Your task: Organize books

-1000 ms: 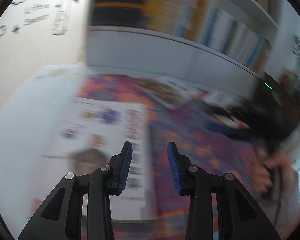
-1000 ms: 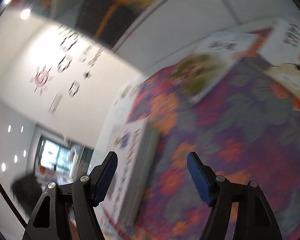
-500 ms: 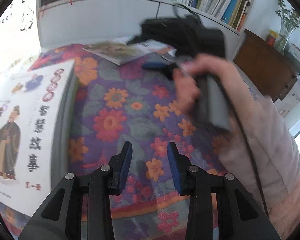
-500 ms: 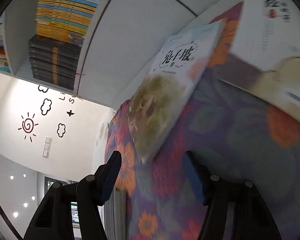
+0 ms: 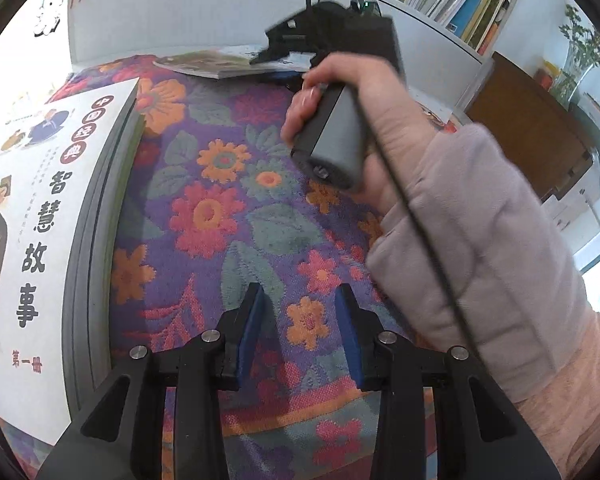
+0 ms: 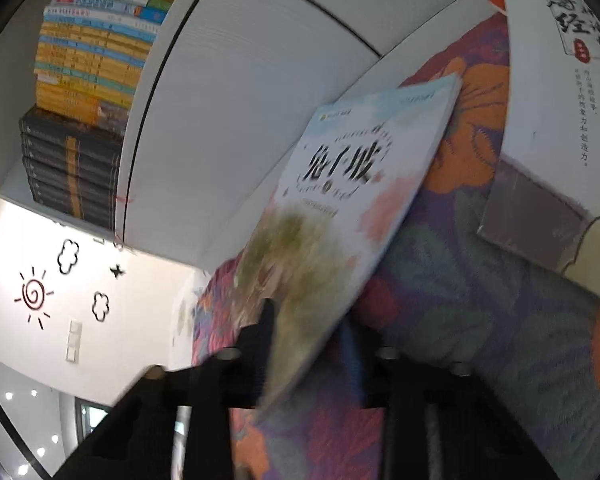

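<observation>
Right tongs [image 6: 306, 340]: jaws had just been closing and sat pinched on the near corner of the thin book [image 6: 340, 208], low centre of the right wrist view; blur hid how deep the corner went.
Left tongs [image 5: 298, 332]: slightly apart, nothing between them, hovering over the flowered cloth [image 5: 220, 208] at bottom centre.
Thin book: lay at the far edge of the cloth, near the white shelf front [image 6: 240, 100], its near corner at the pads.
Other books: a thick white book [image 5: 32, 220] at the left of the left wrist view; another white book [image 6: 552, 92] at upper right of the right wrist view.
Hand [image 5: 364, 120]: gripped the right tool's handle, upper centre of the left wrist view.
Step, as judged: securing the thin book for lifting.
Doing it well: a corner pinch would likely let a floppy cover sag or pivot, so take a deeper bite before lifting.
Risk: dragging might bunch the cloth.
</observation>
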The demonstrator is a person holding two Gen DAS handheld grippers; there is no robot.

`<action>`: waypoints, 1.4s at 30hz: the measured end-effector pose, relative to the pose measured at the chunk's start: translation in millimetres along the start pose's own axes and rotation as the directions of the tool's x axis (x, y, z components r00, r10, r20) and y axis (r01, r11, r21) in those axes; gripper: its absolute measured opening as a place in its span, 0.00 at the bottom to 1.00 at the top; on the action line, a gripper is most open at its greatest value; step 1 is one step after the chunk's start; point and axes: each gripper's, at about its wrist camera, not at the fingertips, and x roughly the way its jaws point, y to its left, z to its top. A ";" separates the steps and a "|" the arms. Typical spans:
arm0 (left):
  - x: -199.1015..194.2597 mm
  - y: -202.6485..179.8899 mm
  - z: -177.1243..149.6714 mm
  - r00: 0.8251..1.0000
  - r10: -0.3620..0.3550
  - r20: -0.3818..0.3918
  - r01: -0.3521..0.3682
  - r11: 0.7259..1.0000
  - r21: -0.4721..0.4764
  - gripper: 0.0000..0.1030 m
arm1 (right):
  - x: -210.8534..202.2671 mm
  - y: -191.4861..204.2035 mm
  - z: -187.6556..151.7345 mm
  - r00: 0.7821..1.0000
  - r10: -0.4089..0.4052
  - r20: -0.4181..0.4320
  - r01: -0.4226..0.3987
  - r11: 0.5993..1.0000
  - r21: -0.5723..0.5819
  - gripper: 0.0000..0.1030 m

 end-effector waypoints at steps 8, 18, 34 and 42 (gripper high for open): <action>2.2 0.2 1.8 1.000 0.009 0.003 -0.009 1.000 0.011 0.35 | -6.2 -5.2 -2.6 0.998 0.049 0.041 -0.046 0.998 -0.053 0.10; -13.8 -18.4 -2.6 0.997 -0.084 0.000 0.083 0.994 0.070 0.35 | -75.6 29.1 -40.7 0.996 -0.088 -0.022 0.074 0.932 -0.356 0.12; 8.1 -51.4 42.2 0.992 -0.104 -0.073 0.110 0.991 0.080 0.36 | -256.3 -72.0 -101.8 0.942 -0.331 -0.057 0.235 0.772 -0.590 0.19; 78.5 -57.0 79.6 0.991 -0.128 -0.036 0.128 0.992 -0.014 0.36 | -250.7 -104.7 -80.4 0.966 -0.259 0.013 0.224 0.809 -0.543 0.27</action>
